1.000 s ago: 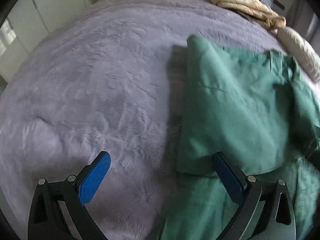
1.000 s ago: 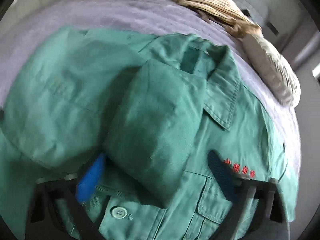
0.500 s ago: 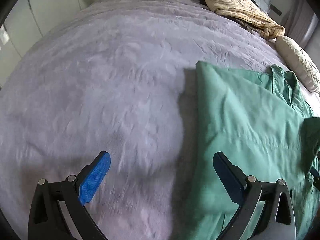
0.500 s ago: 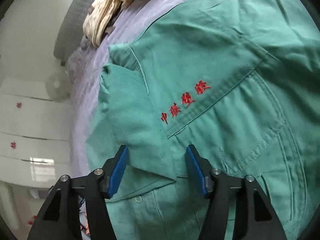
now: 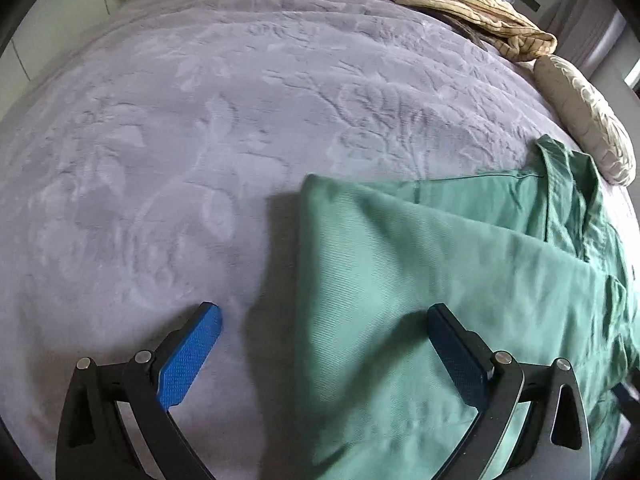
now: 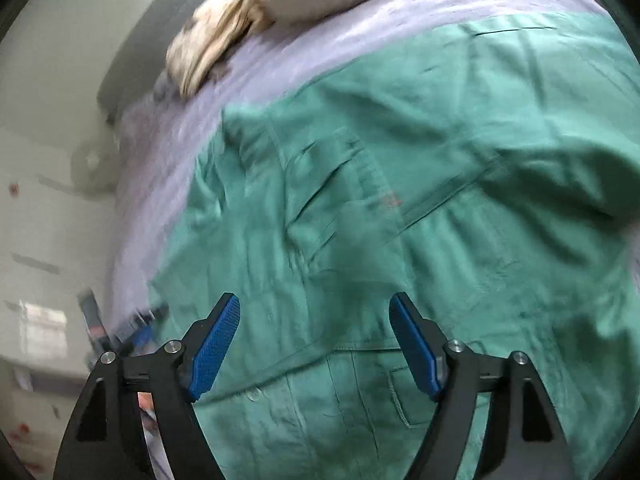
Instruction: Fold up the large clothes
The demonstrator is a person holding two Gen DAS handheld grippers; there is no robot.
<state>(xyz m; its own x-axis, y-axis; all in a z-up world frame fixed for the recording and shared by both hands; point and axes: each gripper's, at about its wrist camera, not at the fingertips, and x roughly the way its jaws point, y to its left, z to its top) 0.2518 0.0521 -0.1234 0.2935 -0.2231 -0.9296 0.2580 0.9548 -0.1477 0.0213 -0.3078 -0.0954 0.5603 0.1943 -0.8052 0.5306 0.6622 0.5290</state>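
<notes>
Now you're swinging the right gripper (image 6: 314,344), jaws apart and empty, off the green jacket's (image 6: 400,200) folded sleeve; the left gripper (image 5: 324,344) is hovering wide open at its edge, ready for the next fold

Green jacket (image 5: 420,264); lilac embossed-floral bedspread (image 5: 200,128); blue claw pads (image 5: 188,356).

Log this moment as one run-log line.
left tool: open, empty, straddling folded edge | right tool: open, empty, over green jacket | jacket: partly folded on grey bedspread
</notes>
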